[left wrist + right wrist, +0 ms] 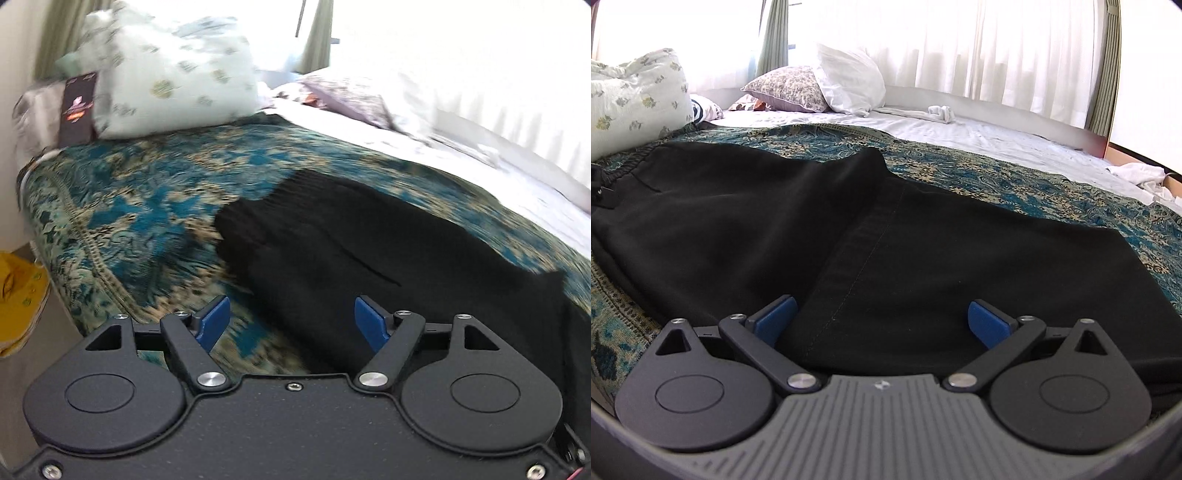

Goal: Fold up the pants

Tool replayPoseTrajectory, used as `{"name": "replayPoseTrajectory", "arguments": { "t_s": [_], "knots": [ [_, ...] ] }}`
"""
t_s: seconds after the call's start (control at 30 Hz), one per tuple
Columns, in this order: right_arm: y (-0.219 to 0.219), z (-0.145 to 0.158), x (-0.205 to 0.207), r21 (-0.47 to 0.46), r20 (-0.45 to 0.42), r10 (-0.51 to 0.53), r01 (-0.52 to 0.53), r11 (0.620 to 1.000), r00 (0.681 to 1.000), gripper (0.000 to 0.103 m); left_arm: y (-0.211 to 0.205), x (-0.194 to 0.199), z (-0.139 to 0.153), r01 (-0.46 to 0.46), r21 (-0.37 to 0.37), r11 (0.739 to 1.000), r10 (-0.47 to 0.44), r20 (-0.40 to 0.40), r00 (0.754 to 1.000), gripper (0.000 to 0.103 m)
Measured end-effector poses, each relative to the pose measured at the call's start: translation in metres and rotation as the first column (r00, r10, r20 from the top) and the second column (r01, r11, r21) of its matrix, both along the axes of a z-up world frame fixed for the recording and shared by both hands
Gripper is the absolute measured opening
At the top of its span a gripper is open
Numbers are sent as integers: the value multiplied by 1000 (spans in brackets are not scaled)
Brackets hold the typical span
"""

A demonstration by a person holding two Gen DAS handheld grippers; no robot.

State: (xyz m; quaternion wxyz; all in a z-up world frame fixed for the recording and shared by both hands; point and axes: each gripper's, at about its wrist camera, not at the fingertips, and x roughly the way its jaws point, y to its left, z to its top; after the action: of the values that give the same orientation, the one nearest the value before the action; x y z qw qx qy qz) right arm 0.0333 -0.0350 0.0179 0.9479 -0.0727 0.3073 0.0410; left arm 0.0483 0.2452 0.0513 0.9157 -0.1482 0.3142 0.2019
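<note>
Black pants [351, 240] lie spread on a blue-and-beige patterned bedspread [147, 192], their ribbed waistband toward the pillows. My left gripper [293, 317] hovers open over the near edge of the cloth, blue pads apart with nothing pinched. In the right wrist view the pants [849, 229] fill the middle, one part folded over another, with a stitched seam running toward me. My right gripper [882, 317] is open just above the fabric, which lies under the gap without being clamped.
A flowered white pillow [173, 70] sits at the head of the bedspread [960, 162]. Further pillows [820, 88], a white sheet [960, 129] and crumpled white cloth [1141, 177] lie beyond. Curtains hang behind. A yellow object [18, 295] sits beside the bed at left.
</note>
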Motion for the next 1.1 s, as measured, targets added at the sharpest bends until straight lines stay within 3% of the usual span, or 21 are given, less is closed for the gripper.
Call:
{"name": "replayPoseTrajectory", "arguments": {
  "t_s": [0.17,0.33,0.43,0.47,0.5,0.57,0.63,0.73,0.8,0.9,1.0,1.1],
  "knots": [
    [0,0,0,-3,4,-1,1,1000,1000,103,35,18,-14,-53,-140,989,56,17,998,73],
    [0,0,0,-2,3,0,0,1000,1000,103,50,35,-24,-54,-200,978,69,73,995,74],
    [1,-1,-1,0,4,-1,1,1000,1000,103,53,42,-25,-75,-206,976,93,77,993,51],
    [0,0,-1,2,3,0,0,1000,1000,103,52,41,-23,-70,-212,975,91,91,992,35],
    [0,1,-1,7,0,2,-2,1000,1000,103,51,39,-21,-67,-223,972,92,105,990,25],
    [-4,5,2,30,-18,6,-5,1000,1000,103,45,38,-12,-67,-202,977,92,118,989,13],
    [-11,12,3,70,-38,13,-10,998,999,103,33,36,3,-39,-141,989,60,148,987,12],
    [-24,25,-1,126,-43,15,-9,992,999,103,1,32,32,76,-60,995,-61,223,973,11],
    [-36,36,-6,154,-32,-1,6,988,1000,103,-26,30,50,162,-14,987,-153,263,953,11],
    [-63,56,-16,175,3,-48,47,983,999,103,-80,27,73,293,78,953,-303,303,904,11],
    [-101,74,-26,200,36,-136,126,972,990,103,-147,26,87,449,146,881,-472,308,826,11],
    [-149,85,-37,242,41,-253,236,941,966,103,-212,26,88,590,151,793,-606,287,742,12]
  ]
}}
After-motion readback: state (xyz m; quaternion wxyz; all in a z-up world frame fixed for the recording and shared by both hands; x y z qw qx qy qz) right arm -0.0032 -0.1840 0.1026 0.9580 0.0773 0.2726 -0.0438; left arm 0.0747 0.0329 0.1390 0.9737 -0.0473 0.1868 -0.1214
